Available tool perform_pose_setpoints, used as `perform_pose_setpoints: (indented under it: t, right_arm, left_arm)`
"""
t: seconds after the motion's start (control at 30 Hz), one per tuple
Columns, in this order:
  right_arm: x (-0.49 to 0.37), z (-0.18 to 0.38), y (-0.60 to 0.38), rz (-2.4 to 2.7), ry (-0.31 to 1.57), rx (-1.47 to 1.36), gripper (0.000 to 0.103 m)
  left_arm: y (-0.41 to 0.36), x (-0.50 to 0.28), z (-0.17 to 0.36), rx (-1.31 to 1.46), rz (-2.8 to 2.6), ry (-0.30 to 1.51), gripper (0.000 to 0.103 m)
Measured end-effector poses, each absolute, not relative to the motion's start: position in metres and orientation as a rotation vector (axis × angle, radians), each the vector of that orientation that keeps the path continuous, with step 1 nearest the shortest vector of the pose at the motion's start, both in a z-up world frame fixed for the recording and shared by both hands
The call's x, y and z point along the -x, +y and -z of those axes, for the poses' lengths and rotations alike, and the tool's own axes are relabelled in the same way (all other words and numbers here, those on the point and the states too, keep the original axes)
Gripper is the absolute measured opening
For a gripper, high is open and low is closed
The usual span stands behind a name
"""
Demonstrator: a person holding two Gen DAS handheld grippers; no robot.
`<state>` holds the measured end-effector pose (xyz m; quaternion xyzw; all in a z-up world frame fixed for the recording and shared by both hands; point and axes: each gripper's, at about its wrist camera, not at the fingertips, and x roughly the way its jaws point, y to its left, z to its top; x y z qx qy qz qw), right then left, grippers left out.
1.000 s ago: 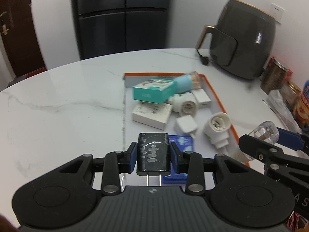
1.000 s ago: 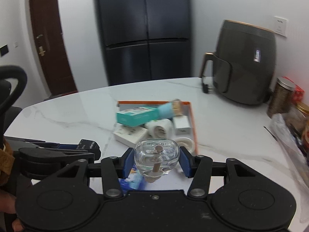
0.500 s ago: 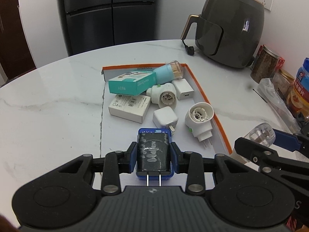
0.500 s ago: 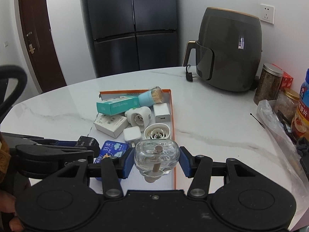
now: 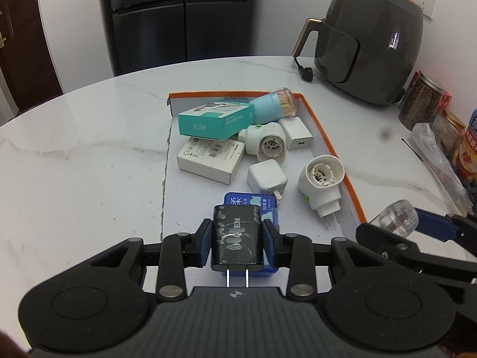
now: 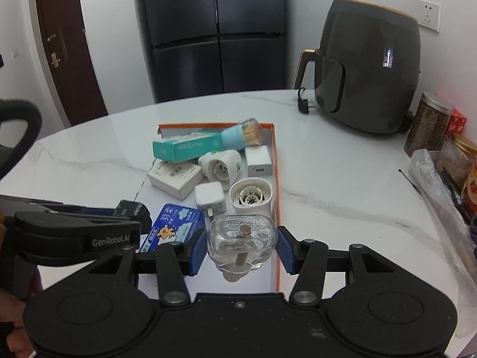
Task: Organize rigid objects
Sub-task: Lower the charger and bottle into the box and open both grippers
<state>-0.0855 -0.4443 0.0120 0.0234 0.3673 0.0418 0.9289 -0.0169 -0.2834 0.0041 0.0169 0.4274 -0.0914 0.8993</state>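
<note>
- Left wrist view: your left gripper (image 5: 237,240) has its jaws closed on the black charger (image 5: 237,237), one blue pad against each flank. The charger sits squarely between them, its two prongs pointing back toward the camera.
- Beneath and just beyond the charger lies the blue box (image 5: 253,204) on the floor of the orange-edged tray (image 5: 337,155). Most of that box is hidden by the charger and the fingers, and you cannot tell whether charger and box touch.
- Right wrist view: your right gripper (image 6: 242,249) has the clear bottle (image 6: 242,243) centred between its pads. The left pad presses the glass; on the right a thin gap seems to show, so you cannot be sure of that contact.
- The bottle hangs over the near right corner of the tray, its cap end toward the camera.
- In the tray beyond sit the teal box (image 5: 216,119), white box (image 5: 210,156), toothpick jar (image 5: 274,104), two white plug-in heaters (image 5: 266,141) (image 5: 320,180) and two white adapters (image 5: 296,134) (image 5: 266,176).
- Printing on the boxes is too small to read.
- Jars and a plastic bag at the right edge are cut off by the frame.
- The air fryer (image 5: 369,41) stands well behind the tray.
</note>
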Motion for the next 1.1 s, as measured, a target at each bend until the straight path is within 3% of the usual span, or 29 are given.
perform_pose_setpoints:
  t: [0.27,0.33,0.4,0.8,0.83,0.9,1.1]
  right_arm:
    - [0.063,0.004,-0.436,-0.107,0.820,-0.024,0.062]
    - [0.061,0.002,-0.438,-0.100,0.802,-0.035,0.072]
    - [0.064,-0.003,-0.444,-0.083,0.757,-0.056,0.075]
    - [0.088,-0.019,-0.479,-0.010,0.682,-0.115,0.077]
    - [0.090,-0.020,-0.479,-0.013,0.681,-0.115,0.077]
    - [0.095,-0.022,-0.479,-0.015,0.674,-0.112,0.077]
    - [0.107,-0.027,-0.477,-0.032,0.679,-0.112,0.079]
  left_arm:
    - [-0.283,0.011,-0.001,-0.035,0.176,0.896,0.036]
    - [-0.283,0.009,0.000,-0.034,0.176,0.896,0.036]
    - [-0.284,0.007,0.000,-0.036,0.181,0.895,0.036]
    - [-0.310,-0.013,0.010,-0.041,0.251,0.911,0.038]
    - [-0.311,-0.013,0.009,-0.043,0.244,0.910,0.041]
    - [-0.312,-0.012,0.009,-0.050,0.238,0.914,0.061]
    - [-0.306,0.009,-0.004,-0.079,0.188,0.920,0.092]
